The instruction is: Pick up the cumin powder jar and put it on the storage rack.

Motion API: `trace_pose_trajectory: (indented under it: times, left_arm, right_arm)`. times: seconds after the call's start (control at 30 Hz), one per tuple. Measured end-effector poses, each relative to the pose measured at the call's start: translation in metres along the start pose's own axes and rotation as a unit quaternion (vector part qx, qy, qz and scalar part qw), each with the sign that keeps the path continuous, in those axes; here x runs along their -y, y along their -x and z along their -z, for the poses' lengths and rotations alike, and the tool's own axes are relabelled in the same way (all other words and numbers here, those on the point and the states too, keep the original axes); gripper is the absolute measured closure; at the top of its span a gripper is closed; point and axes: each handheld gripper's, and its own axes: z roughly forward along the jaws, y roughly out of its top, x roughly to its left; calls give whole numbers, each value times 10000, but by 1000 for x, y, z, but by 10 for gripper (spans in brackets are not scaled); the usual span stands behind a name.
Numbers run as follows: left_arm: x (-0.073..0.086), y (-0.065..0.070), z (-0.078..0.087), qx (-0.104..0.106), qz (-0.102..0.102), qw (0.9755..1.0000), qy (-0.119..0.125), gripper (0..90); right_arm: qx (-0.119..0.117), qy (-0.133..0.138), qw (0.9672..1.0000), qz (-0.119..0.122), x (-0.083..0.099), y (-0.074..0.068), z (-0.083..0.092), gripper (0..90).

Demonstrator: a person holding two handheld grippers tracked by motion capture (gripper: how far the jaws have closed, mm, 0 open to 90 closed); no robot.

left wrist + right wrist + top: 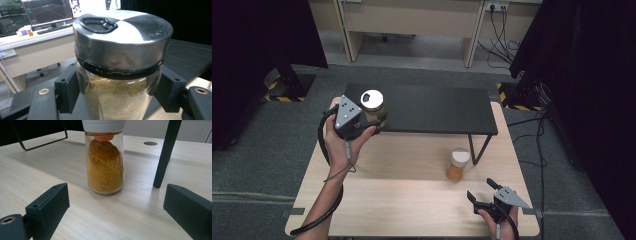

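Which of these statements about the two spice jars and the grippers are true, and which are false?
1. The left gripper is shut on the metal-lidded jar. True.
2. The right gripper holds the orange spice jar. False: its jaws stand open, apart from that jar, which rests on the table.
3. The orange spice jar stands upright. True.
4. The metal-lidded jar is empty. False: it holds a brownish-green powder.
5. The orange spice jar sits on top of the black shelf. False: it stands on the table beside the shelf's leg.
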Motion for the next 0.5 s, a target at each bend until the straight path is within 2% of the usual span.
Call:
trace_pose_trajectory:
  times: [0.2, 0.5]
  left_arm:
    - [-8, -4, -14, -228, -31, 9994, -266, 299]
    - [-12, -10, -30, -397, 178, 9972, -614, 299]
  right_arm:
    - [5, -13, 10000, 12, 0, -1, 0, 67]
    - [6, -8, 10000, 29, 0, -1, 0, 67]
